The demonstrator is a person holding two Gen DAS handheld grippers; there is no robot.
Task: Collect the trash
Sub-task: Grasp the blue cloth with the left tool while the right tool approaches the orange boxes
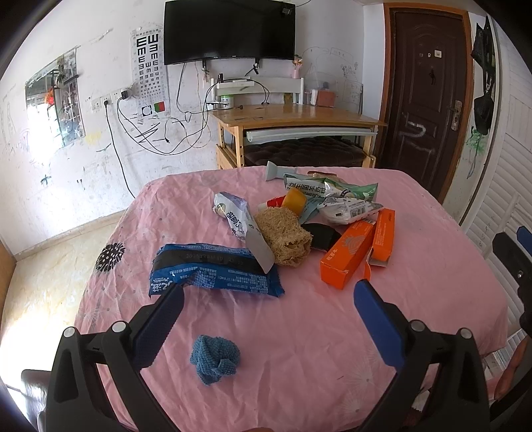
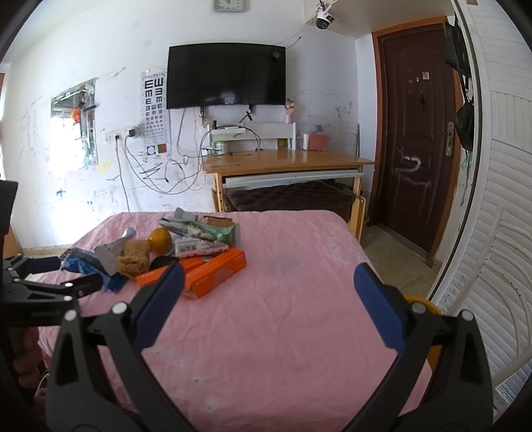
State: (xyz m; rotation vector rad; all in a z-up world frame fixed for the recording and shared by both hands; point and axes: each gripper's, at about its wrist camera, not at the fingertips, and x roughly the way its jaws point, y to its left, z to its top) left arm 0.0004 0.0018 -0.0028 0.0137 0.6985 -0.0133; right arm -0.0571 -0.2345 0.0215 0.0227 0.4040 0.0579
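A pile of trash lies on the pink tablecloth [image 1: 415, 272]: a blue wrapper [image 1: 212, 269], a tan loofah scrap [image 1: 282, 236], orange cartons [image 1: 355, 252], a white and purple packet [image 1: 232, 212], green and white bags [image 1: 335, 196], a yellow round thing [image 1: 296, 199]. A blue knitted wad [image 1: 214, 359] lies between my left gripper's fingers. My left gripper [image 1: 267, 295] is open and empty above the cloth, near the blue wrapper. My right gripper [image 2: 267, 279] is open and empty over bare cloth, right of the orange cartons [image 2: 206, 269].
A wooden desk [image 1: 292, 116] stands behind the table below a wall TV [image 1: 229, 31]. A brown door [image 1: 429, 93] is at the right. A white chair back [image 2: 482, 282] and a yellow object [image 2: 425, 305] sit by the table's right edge.
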